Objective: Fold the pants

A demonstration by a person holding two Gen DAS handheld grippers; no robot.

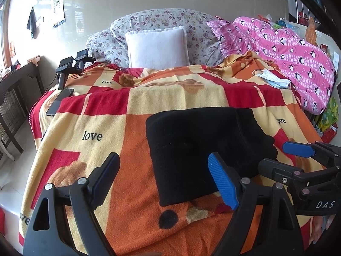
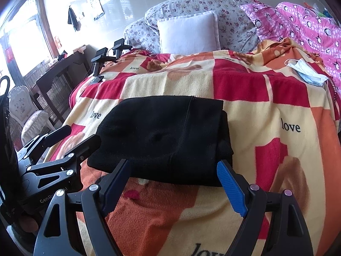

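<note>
Fleecy checked blanket (image 2: 266, 115) bears folded rectangular black pants (image 2: 162, 136).

**A lived-in home bedroom**

A bed (image 1: 64, 140) spread with a checked "love" blanket (image 1: 110, 111); a white pillow (image 1: 157, 47) against floral bedding (image 1: 162, 19); a pink penguin quilt (image 1: 298, 57) heaped alongside; a face mask (image 1: 270, 77) dropped on the covers; an eye chart (image 1: 58, 6) on the wall; a dark wooden table (image 2: 64, 68) by the bright window (image 2: 25, 42).
</note>
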